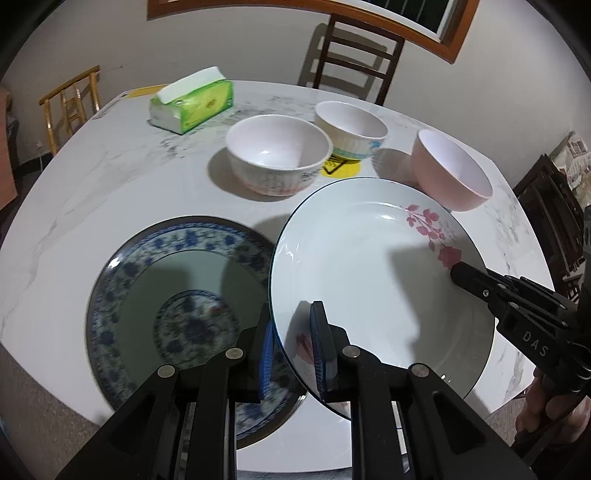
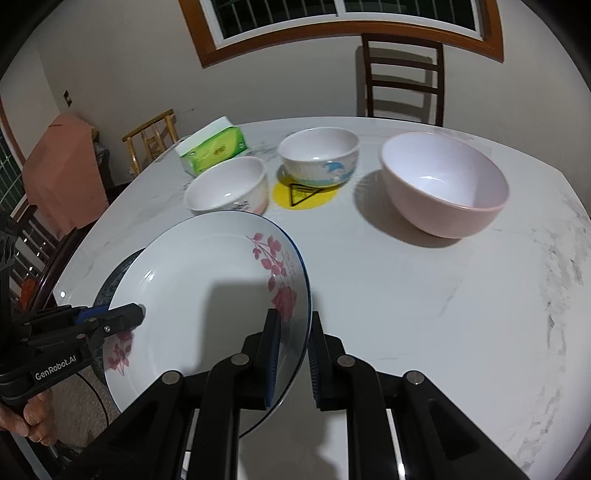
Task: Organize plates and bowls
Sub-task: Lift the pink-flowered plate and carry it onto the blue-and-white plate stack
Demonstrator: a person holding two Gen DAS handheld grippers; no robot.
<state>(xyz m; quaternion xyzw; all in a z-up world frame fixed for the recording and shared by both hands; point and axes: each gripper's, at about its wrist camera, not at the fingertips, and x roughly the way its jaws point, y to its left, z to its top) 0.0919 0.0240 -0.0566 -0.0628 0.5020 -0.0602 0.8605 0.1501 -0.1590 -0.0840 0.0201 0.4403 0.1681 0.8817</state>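
Both my tongs, left (image 1: 291, 347) and right (image 2: 293, 354), pinch the flowered plate (image 1: 369, 273) by its rims; uneven lifting could slip it onto the blue plate (image 1: 147, 280).

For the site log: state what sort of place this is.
Probably a home dining room: a marble-look dining table with bowls and a tissue pack, wooden chairs around it, a barred window behind.

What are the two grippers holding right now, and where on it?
Both hold the white flowered plate by its rim: the left gripper on one edge, the right gripper on the opposite edge.
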